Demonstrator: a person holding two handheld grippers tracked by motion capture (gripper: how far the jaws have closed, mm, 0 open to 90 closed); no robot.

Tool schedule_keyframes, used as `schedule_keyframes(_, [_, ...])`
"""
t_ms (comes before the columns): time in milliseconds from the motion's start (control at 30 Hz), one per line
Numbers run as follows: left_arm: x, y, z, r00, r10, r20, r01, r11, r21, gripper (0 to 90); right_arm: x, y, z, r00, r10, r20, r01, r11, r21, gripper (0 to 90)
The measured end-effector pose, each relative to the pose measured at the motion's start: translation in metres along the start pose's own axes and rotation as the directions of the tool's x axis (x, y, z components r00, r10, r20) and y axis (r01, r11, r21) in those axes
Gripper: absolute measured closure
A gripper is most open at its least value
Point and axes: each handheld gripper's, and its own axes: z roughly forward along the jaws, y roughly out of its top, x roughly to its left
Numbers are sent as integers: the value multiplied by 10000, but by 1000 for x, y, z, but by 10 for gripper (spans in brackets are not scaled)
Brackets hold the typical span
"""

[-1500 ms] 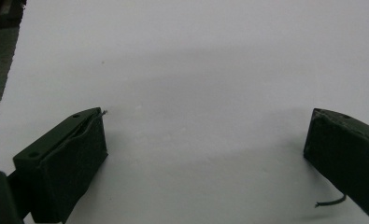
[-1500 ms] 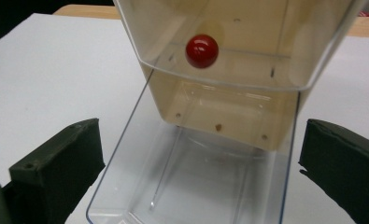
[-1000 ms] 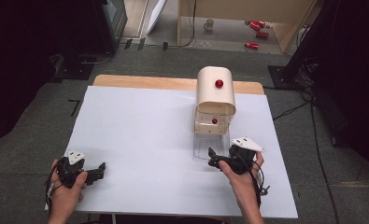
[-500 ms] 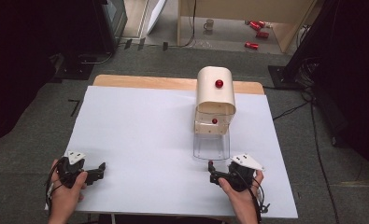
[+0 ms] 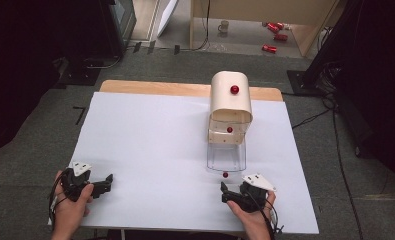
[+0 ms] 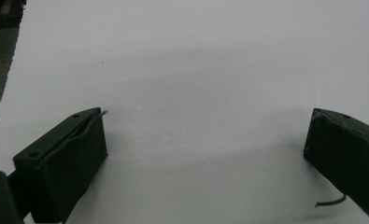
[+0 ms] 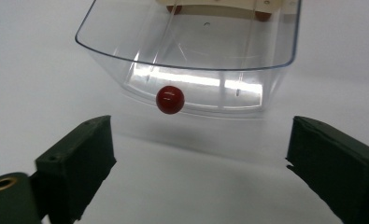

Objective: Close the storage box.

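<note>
**Right gripper drawn back from pulled-out clear drawer, jaws apart**

Seen from above: white table (image 5: 155, 150), with a small wooden cabinet (image 5: 229, 102) standing right of centre toward the far edge. Rounded top, red knob on its upper front. Clear plastic drawer (image 5: 226, 157) pulled out toward the near side, resting on the table surface, its own red knob (image 5: 225, 175) at the near end.

Right gripper (image 5: 231, 194) held in a hand near the table's near edge, just short of the drawer knob and not touching it. Jaws apart with nothing between them, having just been closing a little. From the right gripper view: drawer front (image 7: 191, 60) straight ahead, red knob (image 7: 170, 99) beyond the jaw tips, left of the middle of the gap.

Left gripper (image 5: 105, 184) held at the near left corner, well apart from the cabinet. Released, jaws wide over bare white surface (image 6: 196, 70)
</note>
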Motion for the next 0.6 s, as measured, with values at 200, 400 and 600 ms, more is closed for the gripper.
schedule_keyframes(200, [0,0,0,10000,3,0,-3,10000,-2,0,7,-3,8,9999,-94,41,94,9999,-70,417])
schedule_keyframes(400, [0,0,0,10000,3,0,-3,10000,-5,0,2,-3,12,9977,501,-450,-503,9987,-34,609])
schedule_keyframes(600, [0,0,0,10000,6,2,-6,10000,2,0,6,-2,17,9972,515,-550,-516,9987,0,673])
